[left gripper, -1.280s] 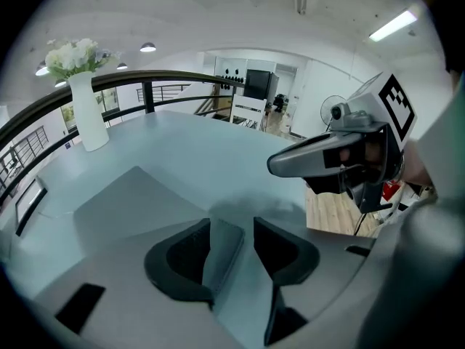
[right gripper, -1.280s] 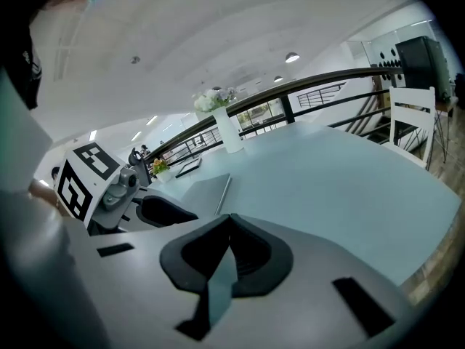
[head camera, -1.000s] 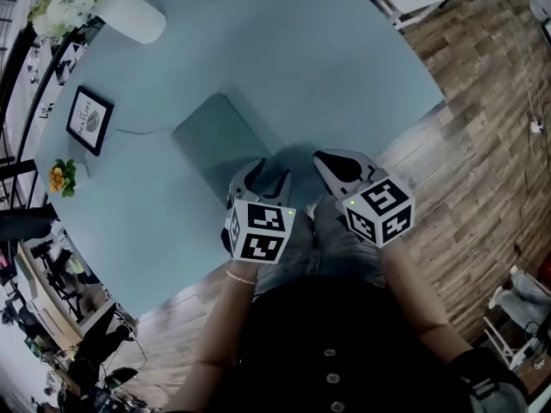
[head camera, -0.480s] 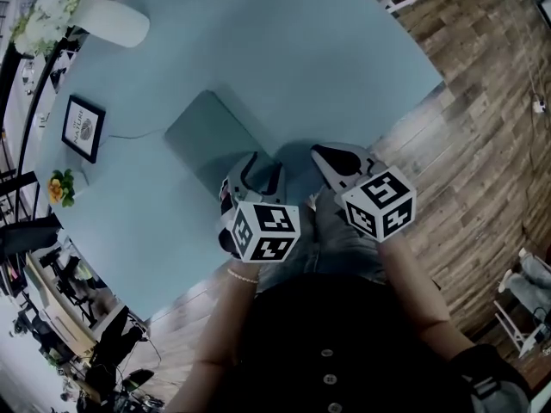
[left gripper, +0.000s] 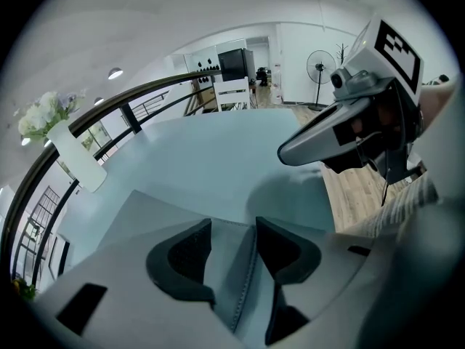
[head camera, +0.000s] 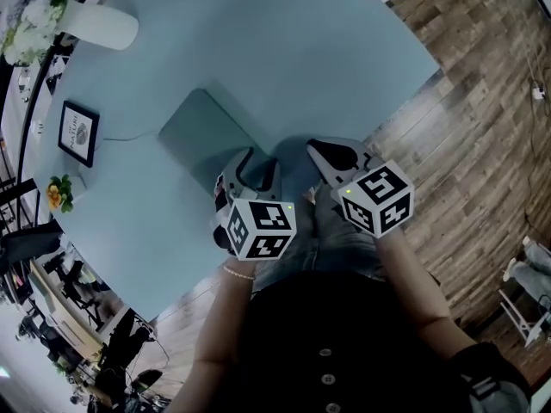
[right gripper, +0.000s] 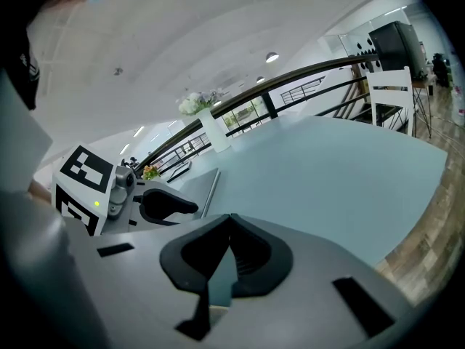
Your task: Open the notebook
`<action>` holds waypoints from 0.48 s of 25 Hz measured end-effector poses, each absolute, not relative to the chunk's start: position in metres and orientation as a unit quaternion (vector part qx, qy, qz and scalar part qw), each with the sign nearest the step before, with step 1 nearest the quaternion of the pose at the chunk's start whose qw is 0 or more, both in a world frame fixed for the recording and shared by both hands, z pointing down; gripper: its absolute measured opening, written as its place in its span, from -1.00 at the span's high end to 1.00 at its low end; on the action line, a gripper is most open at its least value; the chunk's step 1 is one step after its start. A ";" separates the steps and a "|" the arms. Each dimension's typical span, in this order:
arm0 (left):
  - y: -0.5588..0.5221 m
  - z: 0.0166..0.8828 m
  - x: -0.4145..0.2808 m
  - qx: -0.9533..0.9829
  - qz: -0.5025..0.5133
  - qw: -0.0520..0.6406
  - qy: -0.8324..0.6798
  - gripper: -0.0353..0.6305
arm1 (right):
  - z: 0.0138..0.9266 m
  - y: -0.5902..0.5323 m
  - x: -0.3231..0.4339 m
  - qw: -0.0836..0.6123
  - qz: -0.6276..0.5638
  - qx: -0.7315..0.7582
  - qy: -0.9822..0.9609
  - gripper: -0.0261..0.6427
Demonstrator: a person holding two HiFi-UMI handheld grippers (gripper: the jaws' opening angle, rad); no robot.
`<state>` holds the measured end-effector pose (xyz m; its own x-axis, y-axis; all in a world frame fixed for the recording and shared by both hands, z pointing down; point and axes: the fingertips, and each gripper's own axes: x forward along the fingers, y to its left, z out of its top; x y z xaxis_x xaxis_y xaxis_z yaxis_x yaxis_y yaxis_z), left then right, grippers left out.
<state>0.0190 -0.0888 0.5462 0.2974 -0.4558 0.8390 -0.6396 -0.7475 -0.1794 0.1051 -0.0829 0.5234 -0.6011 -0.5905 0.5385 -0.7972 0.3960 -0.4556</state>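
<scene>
- Two hand-held tools work over a round, smooth, pale blue counter [head camera: 284, 50].
- The notebook [head camera: 207, 132] lies flat and closed on the counter, near the person's edge. It is a thin rectangle with a matt grey-green cover and a stitched seam along its edge.
- The left tool [left gripper: 232, 227] points steeply down over the notebook's near corner. Its jaws have just been opening and now stand wide apart. The stitched edge of the cover shows in the gap between the dark, ribbed pads, and neither pad presses on it.
- The right tool [right gripper: 231, 220] hangs just beside the left one, off the notebook's near corner. Its jaw tips meet, and nothing is gripped between them.
- A white cylindrical vase [head camera: 95, 26] with pale flowers stands at the far edge of the counter.
- A black-framed picture [head camera: 77, 133] stands well apart from the notebook, with a small bunch of orange flowers [head camera: 58, 192] near it.
- The floor [head camera: 465, 144] is of wood-grain planks.
</scene>
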 end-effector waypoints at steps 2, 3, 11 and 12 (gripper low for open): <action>-0.088 0.546 0.020 0.801 0.483 0.097 -0.340 0.31 | 0.524 -0.083 0.104 0.146 0.352 0.421 -0.823 0.90; -0.087 0.545 0.020 0.802 0.481 0.100 -0.339 0.35 | 0.523 -0.083 0.103 0.146 0.352 0.420 -0.823 0.90; -0.083 0.541 0.024 0.819 0.449 0.137 -0.330 0.60 | 0.519 -0.084 0.098 0.146 0.346 0.414 -0.830 0.90; -0.083 0.540 0.024 0.821 0.442 0.144 -0.331 0.62 | 0.519 -0.085 0.098 0.147 0.344 0.414 -0.830 0.90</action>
